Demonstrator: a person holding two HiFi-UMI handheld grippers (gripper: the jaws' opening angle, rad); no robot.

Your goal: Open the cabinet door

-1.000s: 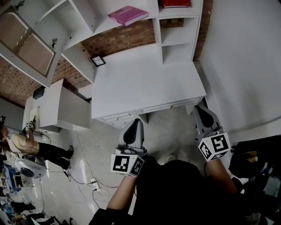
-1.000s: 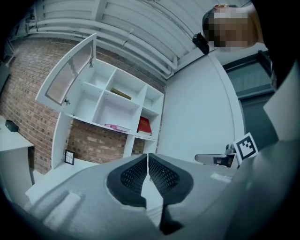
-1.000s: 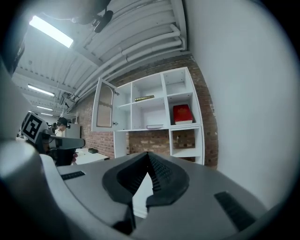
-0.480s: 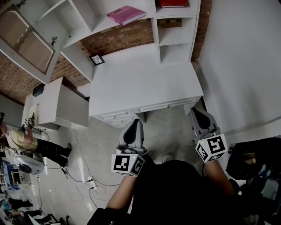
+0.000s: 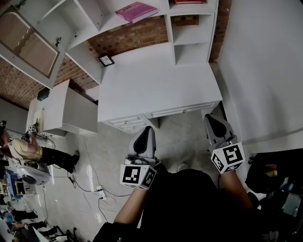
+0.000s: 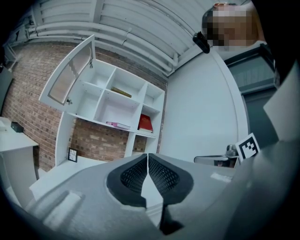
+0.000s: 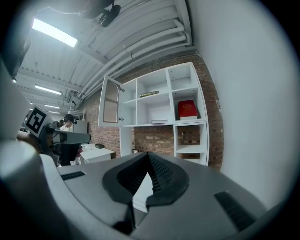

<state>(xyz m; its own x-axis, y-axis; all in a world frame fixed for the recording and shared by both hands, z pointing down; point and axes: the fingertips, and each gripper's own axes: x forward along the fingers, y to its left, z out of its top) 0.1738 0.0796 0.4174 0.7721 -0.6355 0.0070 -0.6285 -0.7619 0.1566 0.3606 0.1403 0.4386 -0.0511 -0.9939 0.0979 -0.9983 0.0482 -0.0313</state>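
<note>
- The cabinet door (image 5: 29, 45) hangs at the top left corner of the white shelf unit (image 5: 187, 40), above and behind the desk (image 5: 156, 87). It already stands swung wide, and the compartment behind it is bare to view.
- It looks like a thin framed panel with a brownish inset. I judge it stiff and light, free to swing on its hinges with little force. If the inset is glass, it should not be knocked.
- The best hold is the small knob (image 5: 57, 42) near the free edge, far from the hinges, where a gentle pull turns the door easily. The knob is small and probably smooth, so the pads could slip off it.
- Lower on the shelves lie a pink book (image 5: 137, 10) and a red book (image 7: 188, 109), both clear of the door's swing.
- The left gripper (image 6: 147, 157) has its jaws pressed together with nothing between them. It is held level in front of the desk, well apart from the door.
- The right gripper (image 7: 148, 158) is likewise closed and empty, beside the desk's right end.
</note>
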